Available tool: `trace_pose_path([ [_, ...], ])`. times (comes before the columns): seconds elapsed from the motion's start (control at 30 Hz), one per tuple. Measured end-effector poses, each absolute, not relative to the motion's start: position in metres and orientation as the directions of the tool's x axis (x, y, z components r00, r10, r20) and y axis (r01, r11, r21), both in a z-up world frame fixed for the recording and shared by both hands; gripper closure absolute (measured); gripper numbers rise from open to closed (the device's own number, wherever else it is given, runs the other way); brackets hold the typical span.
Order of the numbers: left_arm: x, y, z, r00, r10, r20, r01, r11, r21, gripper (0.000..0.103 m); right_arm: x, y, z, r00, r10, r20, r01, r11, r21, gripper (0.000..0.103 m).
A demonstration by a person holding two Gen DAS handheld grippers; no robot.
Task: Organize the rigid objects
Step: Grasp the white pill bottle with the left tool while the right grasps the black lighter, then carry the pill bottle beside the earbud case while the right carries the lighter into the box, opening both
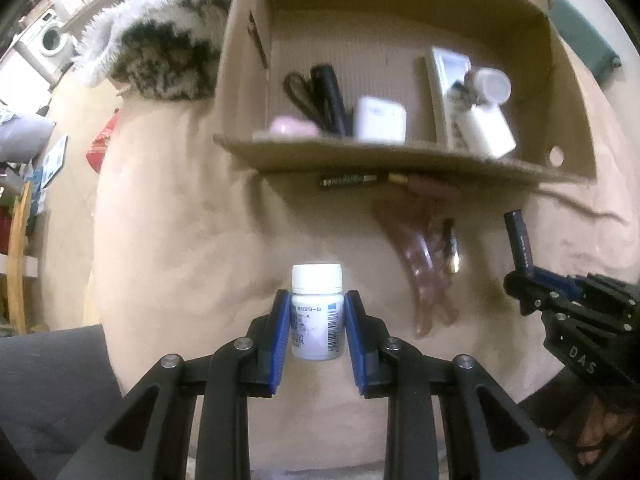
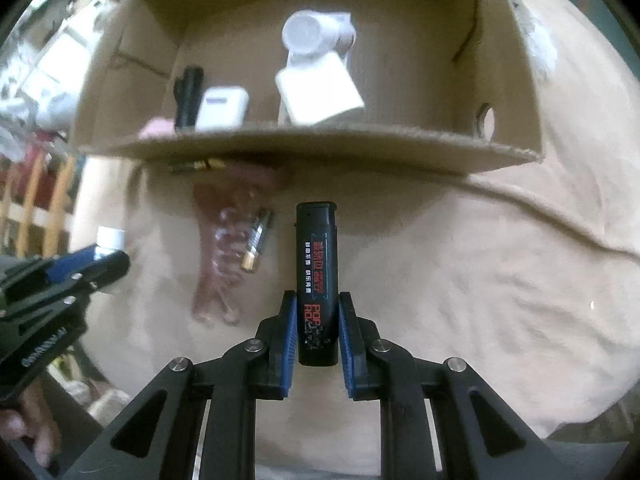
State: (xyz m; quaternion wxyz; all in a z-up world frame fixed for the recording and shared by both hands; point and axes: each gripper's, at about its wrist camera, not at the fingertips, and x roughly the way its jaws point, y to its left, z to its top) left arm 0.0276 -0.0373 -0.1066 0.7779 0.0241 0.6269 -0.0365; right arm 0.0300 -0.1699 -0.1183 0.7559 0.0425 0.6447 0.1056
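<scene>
My left gripper (image 1: 317, 304) is shut on a small white pill bottle (image 1: 317, 312) with a white cap, held above the beige blanket. My right gripper (image 2: 318, 304) is shut on a black lighter (image 2: 317, 276) with red lettering; the same gripper (image 1: 520, 280) and lighter (image 1: 520, 244) show at the right of the left wrist view. Ahead stands an open cardboard box (image 1: 400, 160) holding white bottles (image 1: 486, 120), a white case (image 1: 380, 120), a black flashlight (image 1: 328, 96) and a pink thing. A clear pink hair clip (image 2: 224, 248) and a battery (image 2: 256, 244) lie on the blanket.
Another battery (image 1: 348, 180) lies against the box's near wall. A fluffy grey-white throw (image 1: 160, 52) sits left of the box. The beige blanket (image 2: 460, 280) covers the surface. A grey cushion (image 1: 48, 380) is at the lower left. A washing machine (image 1: 50, 40) stands far left.
</scene>
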Motion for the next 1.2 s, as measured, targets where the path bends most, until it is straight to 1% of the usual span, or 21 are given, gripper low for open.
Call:
trace_pose_path([
  [0.17,0.037,-0.028,-0.081,0.261,-0.032,-0.965,0.072,0.997,-0.014,0.079,0.029,-0.175,-0.092,0.186,0.283,-0.941,-0.102,0.958,0.268,0.083],
  [0.3,0.044,-0.019,-0.053,0.291,-0.058,-0.955,0.042,0.998,-0.047,0.079,0.036,-0.193,-0.064,0.251,0.29,-0.923,-0.097,0.957,0.274,0.083],
  [0.37,0.049,-0.019,-0.038,0.32,-0.058,-0.946,0.047,0.998,-0.045,0.079,0.034,-0.199,-0.059,0.284,0.317,-0.905,-0.094,0.948,0.303,0.083],
  [0.5,0.072,-0.021,-0.012,0.349,-0.087,-0.933,0.034,0.996,-0.08,0.079,0.037,-0.211,-0.031,0.337,0.354,-0.872,-0.099,0.935,0.341,0.086],
  [0.7,0.1,-0.025,0.011,0.401,-0.107,-0.91,0.034,0.994,-0.102,0.079,0.066,-0.213,0.006,0.419,0.37,-0.829,-0.139,0.929,0.344,0.087],
  [0.93,0.136,-0.03,0.009,0.42,-0.109,-0.901,0.034,0.994,-0.105,0.079,0.104,-0.219,0.024,0.483,0.377,-0.79,-0.146,0.925,0.352,0.087],
  [1.13,0.162,-0.038,-0.009,0.411,-0.086,-0.907,0.045,0.996,-0.074,0.079,0.142,-0.222,0.014,0.513,0.363,-0.778,-0.135,0.929,0.344,0.087],
  [1.2,0.169,-0.044,-0.02,0.408,-0.104,-0.907,0.075,0.994,-0.08,0.079,0.151,-0.225,0.004,0.52,0.347,-0.781,-0.119,0.934,0.336,0.087],
])
